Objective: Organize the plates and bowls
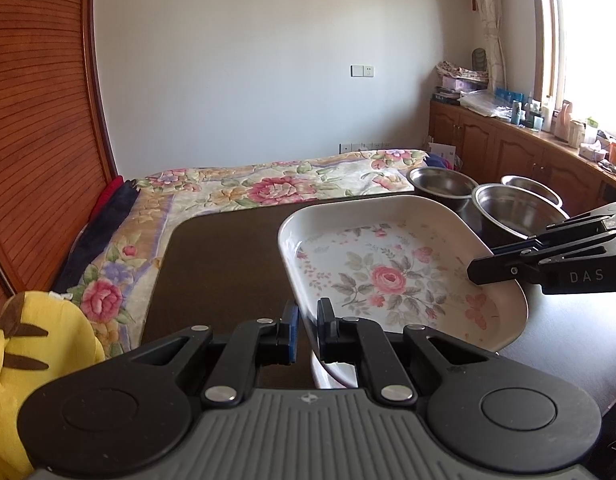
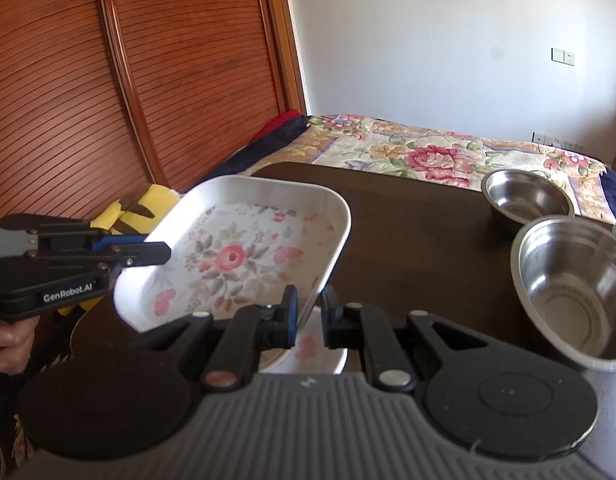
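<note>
A white rectangular plate with a rose pattern point(image 1: 388, 276) point(image 2: 235, 256) hangs tilted above the dark table point(image 1: 227, 260). My left gripper point(image 1: 308, 316) point(image 2: 159, 249) is shut on its left rim. My right gripper point(image 2: 310, 308) point(image 1: 482, 260) is shut on the opposite rim. Directly beneath, a second floral plate point(image 1: 336, 376) point(image 2: 308, 350) lies on the table, mostly hidden. Three steel bowls stand to the right: one far point(image 1: 442, 186) point(image 2: 526, 200), one nearer point(image 1: 516, 208) point(image 2: 568, 280), and a third point(image 1: 532, 188) behind it.
A bed with a floral blanket point(image 1: 275, 188) runs along the table's far edge. A yellow plush toy point(image 1: 31, 340) sits at the left beside the wooden slatted wardrobe point(image 2: 107, 80). Cluttered wooden cabinets point(image 1: 508, 148) stand under the window. A hand point(image 2: 3, 344) holds the left gripper.
</note>
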Demonstrator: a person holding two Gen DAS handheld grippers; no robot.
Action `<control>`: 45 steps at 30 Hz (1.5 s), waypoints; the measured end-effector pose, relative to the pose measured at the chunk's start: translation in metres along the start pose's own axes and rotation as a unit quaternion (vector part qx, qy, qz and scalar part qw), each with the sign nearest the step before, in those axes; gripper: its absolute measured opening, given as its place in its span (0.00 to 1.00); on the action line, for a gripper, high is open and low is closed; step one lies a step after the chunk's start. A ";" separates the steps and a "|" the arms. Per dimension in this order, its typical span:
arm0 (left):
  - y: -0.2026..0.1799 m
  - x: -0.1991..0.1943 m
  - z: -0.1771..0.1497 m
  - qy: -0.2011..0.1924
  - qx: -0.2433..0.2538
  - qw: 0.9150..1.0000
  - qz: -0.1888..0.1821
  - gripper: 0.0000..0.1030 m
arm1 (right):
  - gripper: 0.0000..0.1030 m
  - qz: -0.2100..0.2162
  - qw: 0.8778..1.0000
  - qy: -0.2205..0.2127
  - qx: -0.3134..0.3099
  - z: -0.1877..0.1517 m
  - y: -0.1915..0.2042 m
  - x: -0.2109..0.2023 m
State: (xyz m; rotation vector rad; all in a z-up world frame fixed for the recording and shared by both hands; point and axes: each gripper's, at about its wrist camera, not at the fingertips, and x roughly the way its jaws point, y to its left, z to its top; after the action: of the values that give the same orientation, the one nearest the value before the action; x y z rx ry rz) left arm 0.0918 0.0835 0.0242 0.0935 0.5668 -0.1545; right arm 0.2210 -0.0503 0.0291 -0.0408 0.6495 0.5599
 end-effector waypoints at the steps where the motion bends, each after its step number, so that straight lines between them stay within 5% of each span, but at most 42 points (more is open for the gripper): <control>1: -0.002 -0.002 -0.003 0.001 -0.001 1.000 -0.001 0.10 | 0.13 0.000 1.000 0.000 0.000 -0.003 0.000 -0.001; 18: -0.018 -0.012 -0.048 0.024 -0.014 1.000 -0.005 0.10 | 0.14 -0.005 1.000 0.007 -0.007 -0.034 0.008 -0.007; 45: -0.017 0.002 -0.059 0.041 -0.021 0.999 0.001 0.11 | 0.14 -0.027 0.999 -0.008 -0.034 -0.042 0.014 -0.003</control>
State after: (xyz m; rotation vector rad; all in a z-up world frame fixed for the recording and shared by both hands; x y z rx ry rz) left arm 0.0594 0.0742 -0.0274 0.0598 0.6514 -0.1382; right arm 0.1883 -0.0485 -0.0010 -0.1166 0.6123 0.5302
